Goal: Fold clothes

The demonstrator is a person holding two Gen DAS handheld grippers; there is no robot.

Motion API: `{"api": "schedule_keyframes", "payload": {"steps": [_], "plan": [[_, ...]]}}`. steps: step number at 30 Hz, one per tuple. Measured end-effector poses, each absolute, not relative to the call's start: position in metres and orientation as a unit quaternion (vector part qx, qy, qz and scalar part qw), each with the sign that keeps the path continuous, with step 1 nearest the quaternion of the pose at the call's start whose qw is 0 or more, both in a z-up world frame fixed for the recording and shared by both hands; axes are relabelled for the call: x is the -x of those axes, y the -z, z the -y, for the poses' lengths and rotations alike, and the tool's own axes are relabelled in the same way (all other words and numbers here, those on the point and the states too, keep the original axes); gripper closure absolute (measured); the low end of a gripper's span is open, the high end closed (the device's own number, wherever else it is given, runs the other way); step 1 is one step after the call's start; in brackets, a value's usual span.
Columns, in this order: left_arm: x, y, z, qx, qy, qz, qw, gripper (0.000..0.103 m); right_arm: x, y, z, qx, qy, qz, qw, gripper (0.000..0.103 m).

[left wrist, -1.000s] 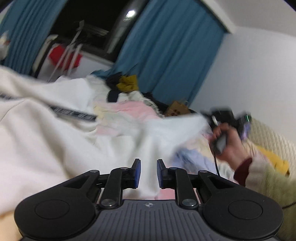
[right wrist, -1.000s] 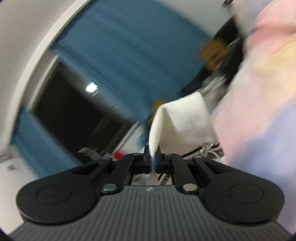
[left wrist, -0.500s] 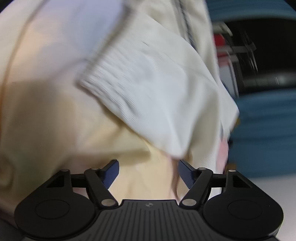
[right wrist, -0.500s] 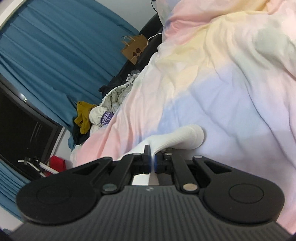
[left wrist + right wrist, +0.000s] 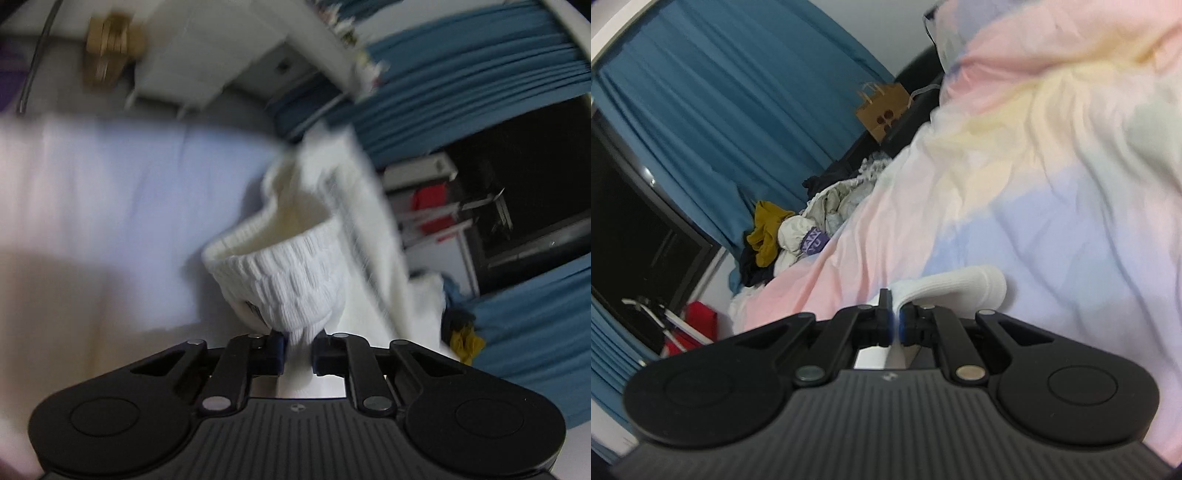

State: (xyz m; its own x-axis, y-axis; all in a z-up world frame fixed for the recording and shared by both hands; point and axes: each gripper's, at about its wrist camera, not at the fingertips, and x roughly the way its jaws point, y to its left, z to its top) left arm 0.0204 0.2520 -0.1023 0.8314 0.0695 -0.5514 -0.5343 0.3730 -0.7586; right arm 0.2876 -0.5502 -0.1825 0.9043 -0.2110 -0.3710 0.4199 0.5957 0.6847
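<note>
My left gripper (image 5: pixel 298 350), jaws just closing, is pinching one white sock (image 5: pixel 284 280) by its ribbed cuff; my right gripper (image 5: pixel 894 325) is clenching its far end, resting mid-duvet (image 5: pixel 1052 206), open bedding all around.

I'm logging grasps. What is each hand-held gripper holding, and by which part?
Left hand-held gripper: white sock, pinched at its ribbed cuff. Right hand-held gripper: white sock, by one end.

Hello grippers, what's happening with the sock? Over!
Left gripper just closed on the white sock cuff. Right gripper shut on its other end. Nothing blocking.
</note>
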Motion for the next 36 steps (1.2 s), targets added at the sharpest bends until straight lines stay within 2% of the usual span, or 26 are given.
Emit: {"api": "schedule_keyframes", "payload": {"steps": [2,6,9,12,16,18,20,22,24,26,31,36], "plan": [[-0.009,0.084,-0.265,0.514,-0.198,-0.225,0.804,0.093,-0.282,0.178,0.549,-0.398,0.195,-0.126,0.888,0.097],[0.016,0.073,-0.283,0.493,-0.212,-0.28,0.796,0.093,-0.274,0.184,0.551,-0.363,0.238,-0.161,0.887,0.097],[0.05,0.082,-0.296,0.474,-0.214,-0.332,0.787,0.093,-0.275,0.205,0.556,-0.364,0.256,-0.214,0.869,0.097],[0.064,0.089,-0.3,0.475,-0.203,-0.347,0.783,0.091,-0.277,0.218,0.556,-0.366,0.259,-0.253,0.857,0.096],[0.067,0.072,-0.284,0.432,-0.194,-0.351,0.808,0.079,-0.267,0.213,0.554,-0.391,0.261,-0.254,0.845,0.093],[0.068,0.063,-0.267,0.403,-0.187,-0.356,0.823,0.066,-0.258,0.202,0.55,-0.408,0.265,-0.239,0.841,0.093],[0.073,0.053,-0.25,0.371,-0.178,-0.353,0.84,0.057,-0.25,0.184,0.539,-0.384,0.27,-0.228,0.853,0.093],[0.074,0.042,-0.234,0.335,-0.176,-0.345,0.859,0.055,-0.241,0.165,0.525,-0.338,0.279,-0.217,0.872,0.092],[0.075,0.031,-0.215,0.294,-0.172,-0.336,0.878,0.048,-0.228,0.144,0.507,-0.298,0.28,-0.19,0.893,0.092],[0.075,0.019,-0.192,0.251,-0.169,-0.325,0.896,0.044,-0.217,0.126,0.486,-0.26,0.264,-0.166,0.914,0.092],[0.056,0.004,-0.123,0.165,-0.124,-0.302,0.931,0.042,-0.212,0.108,0.414,-0.179,0.103,-0.17,0.964,0.092],[0.019,0.019,-0.065,0.17,-0.052,-0.288,0.941,0.041,-0.216,0.147,0.317,-0.097,-0.056,-0.233,0.966,0.092]]}}
